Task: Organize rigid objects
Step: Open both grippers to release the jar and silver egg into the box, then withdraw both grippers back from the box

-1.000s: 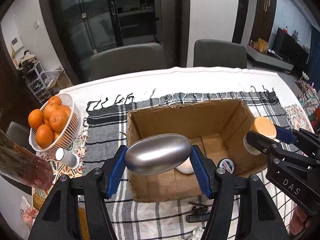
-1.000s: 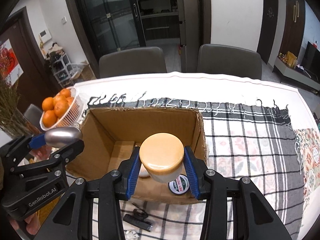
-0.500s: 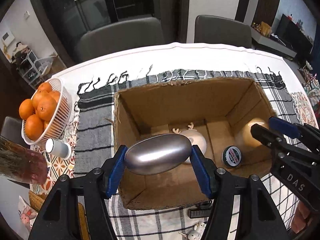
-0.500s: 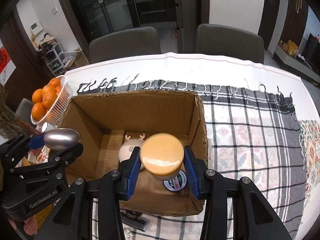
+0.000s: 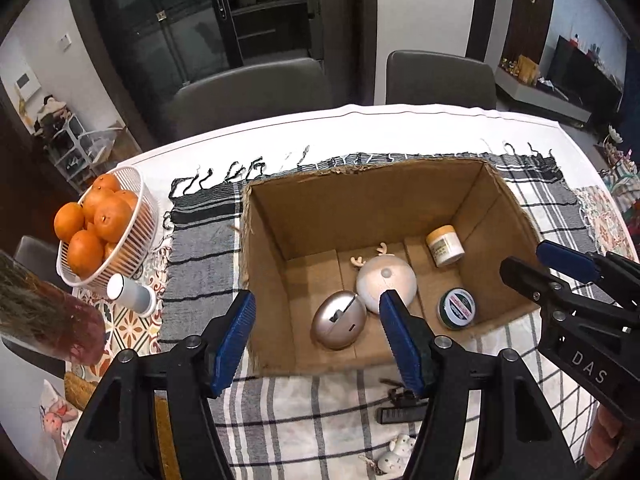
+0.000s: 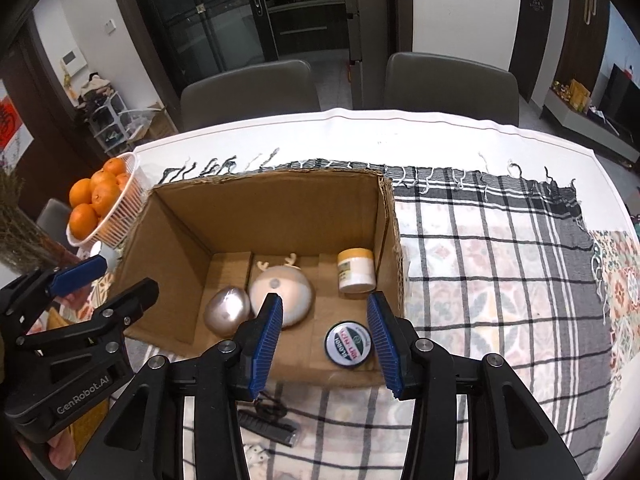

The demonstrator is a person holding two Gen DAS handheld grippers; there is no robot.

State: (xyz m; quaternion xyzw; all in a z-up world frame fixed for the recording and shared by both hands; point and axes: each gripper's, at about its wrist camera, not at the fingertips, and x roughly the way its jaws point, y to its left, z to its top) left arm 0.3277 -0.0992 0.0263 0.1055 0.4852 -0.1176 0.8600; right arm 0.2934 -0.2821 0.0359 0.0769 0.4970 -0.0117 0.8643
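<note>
A smooth silver egg-shaped case (image 5: 339,325) lies on the floor of the cardboard box (image 5: 360,184), just ahead of the released, empty left gripper (image 5: 316,332). The right gripper (image 6: 320,336), marked "DAS", is likewise released and empty. Beyond it in the box sit a yellow-lidded jar (image 6: 355,271), a green-rimmed tin (image 6: 349,345) and an antlered white dome (image 6: 285,294)

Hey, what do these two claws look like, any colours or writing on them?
Both are black plastic clamp-style frames with silver screws and ribbed blue pads. The left claw has "GenRobot.AI" printed in white on its side; the right claw has white "DAS" lettering. No cables or sleeves show.
</note>
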